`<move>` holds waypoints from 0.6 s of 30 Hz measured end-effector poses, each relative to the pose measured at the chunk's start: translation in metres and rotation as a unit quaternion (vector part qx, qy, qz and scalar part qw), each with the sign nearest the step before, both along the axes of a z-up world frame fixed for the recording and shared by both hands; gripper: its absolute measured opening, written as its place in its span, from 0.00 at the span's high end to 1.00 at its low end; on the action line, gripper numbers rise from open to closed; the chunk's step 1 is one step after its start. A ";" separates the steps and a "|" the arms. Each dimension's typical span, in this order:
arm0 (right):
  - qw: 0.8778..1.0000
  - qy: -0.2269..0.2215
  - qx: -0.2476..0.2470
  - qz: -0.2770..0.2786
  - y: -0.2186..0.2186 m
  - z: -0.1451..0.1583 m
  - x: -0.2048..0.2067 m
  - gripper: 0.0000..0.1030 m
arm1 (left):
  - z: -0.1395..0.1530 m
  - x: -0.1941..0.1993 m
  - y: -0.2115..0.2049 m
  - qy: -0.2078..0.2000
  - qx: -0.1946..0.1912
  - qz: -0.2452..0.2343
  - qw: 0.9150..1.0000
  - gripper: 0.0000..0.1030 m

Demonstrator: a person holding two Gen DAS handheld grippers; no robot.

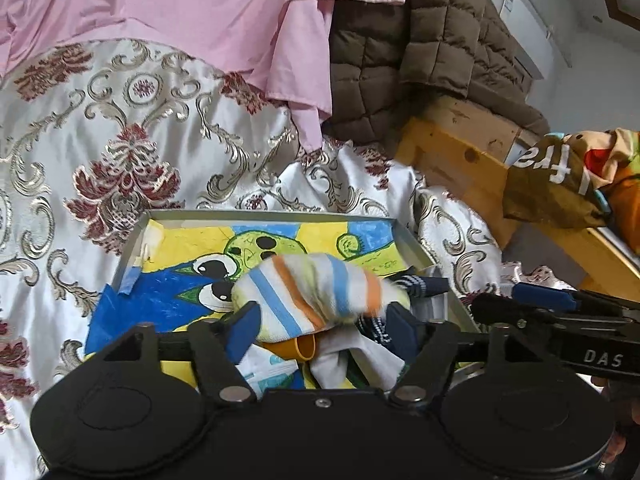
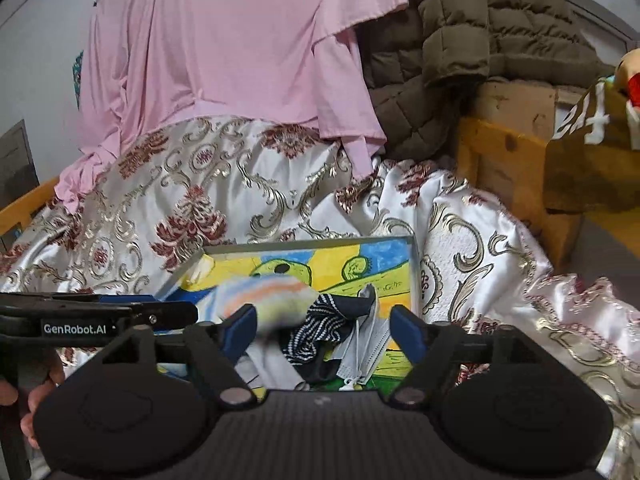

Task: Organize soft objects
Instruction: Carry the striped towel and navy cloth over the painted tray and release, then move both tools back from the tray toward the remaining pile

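Two views show one shallow grey metal tray (image 1: pixel 132 240) lying on a white satin bedspread with gold and maroon scrollwork (image 1: pixel 120 128), its floor lined with a bright yellow, blue and green crayon drawing (image 1: pixel 288 240).

From the left wrist, the left gripper (image 1: pixel 324 326) stands wide, its blue pads clear of cloth. A rolled sock striped in white, orange, blue and pale yellow (image 1: pixel 316 292) appears just above the gap, blurred at one end, over the near part of the tray. Beneath it lie a dark navy sock with white trim (image 1: pixel 420 284), white cloth and an orange piece I cannot identify. The step looks like a release, so the best course is to back both tools straight out without snagging the pile. The right gripper's black body crosses the right edge, close by.

From the right wrist, the right gripper (image 2: pixel 324 332) is likewise spread wide, gripping nothing. The striped sock (image 2: pixel 268 300) is a blur just past its left pad. A navy dotted cloth (image 2: pixel 316 328) and a pale grey face mask with ear loops (image 2: pixel 368 344) lie between the fingers, so loops could catch. A pink garment (image 2: pixel 240 48), a brown quilted jacket (image 2: pixel 472 40) and a wooden bed frame (image 2: pixel 504 160) crowd the far side.
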State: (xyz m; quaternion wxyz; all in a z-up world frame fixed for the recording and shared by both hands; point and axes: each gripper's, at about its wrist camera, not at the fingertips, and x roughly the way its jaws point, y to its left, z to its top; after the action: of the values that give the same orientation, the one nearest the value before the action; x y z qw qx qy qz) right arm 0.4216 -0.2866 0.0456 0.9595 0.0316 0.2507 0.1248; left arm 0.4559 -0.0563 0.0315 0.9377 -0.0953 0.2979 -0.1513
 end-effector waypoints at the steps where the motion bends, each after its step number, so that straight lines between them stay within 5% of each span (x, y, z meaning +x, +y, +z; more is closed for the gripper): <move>1: 1.000 -0.004 0.002 -0.001 -0.001 0.003 -0.005 0.18 | 0.004 -0.006 0.001 -0.004 0.000 0.001 1.000 0.25; 10: 0.999 -0.027 0.019 0.006 0.001 0.029 -0.050 0.08 | 0.029 -0.062 0.010 -0.037 0.003 0.011 0.999 0.05; 18: 0.998 -0.053 0.032 -0.003 0.001 0.052 -0.101 0.00 | 0.056 -0.117 0.020 -0.071 -0.004 0.026 0.997 0.01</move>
State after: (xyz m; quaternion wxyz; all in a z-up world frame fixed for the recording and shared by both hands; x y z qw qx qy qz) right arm 0.3210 -0.2858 0.0972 0.9703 0.0565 0.1948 0.1319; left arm 0.3389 -0.0360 0.0873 0.9597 -0.0958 0.2274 -0.1345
